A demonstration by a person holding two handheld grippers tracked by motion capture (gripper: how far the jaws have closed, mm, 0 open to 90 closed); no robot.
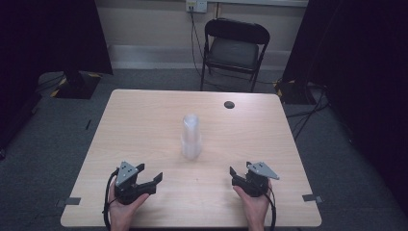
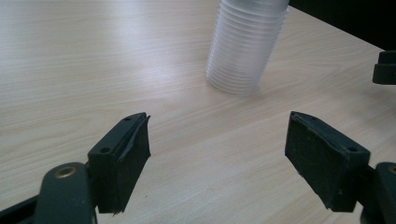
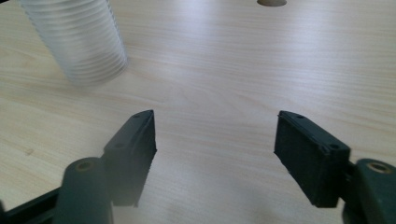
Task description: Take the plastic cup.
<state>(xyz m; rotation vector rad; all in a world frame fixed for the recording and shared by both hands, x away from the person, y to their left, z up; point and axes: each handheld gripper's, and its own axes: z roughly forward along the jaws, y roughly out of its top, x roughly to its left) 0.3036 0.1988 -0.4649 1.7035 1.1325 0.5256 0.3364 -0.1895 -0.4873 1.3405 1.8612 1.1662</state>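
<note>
- A stack of clear plastic cups (image 1: 191,136) is stood upright near the middle of the tabletop (image 1: 144,120), well apart from every edge.
- The left gripper (image 1: 144,179) is held near the front edge, toward the front-left corner; its jaws are spread wide with nothing between them.
- The right gripper (image 1: 239,174) is held near the front edge, toward the front-right corner; its jaws are spread wide and nothing is held.
- The stack is seen between the two grippers and farther from the front edge, touched by neither.
- A round dark hole (image 1: 229,104) is seen near the far edge.
</note>
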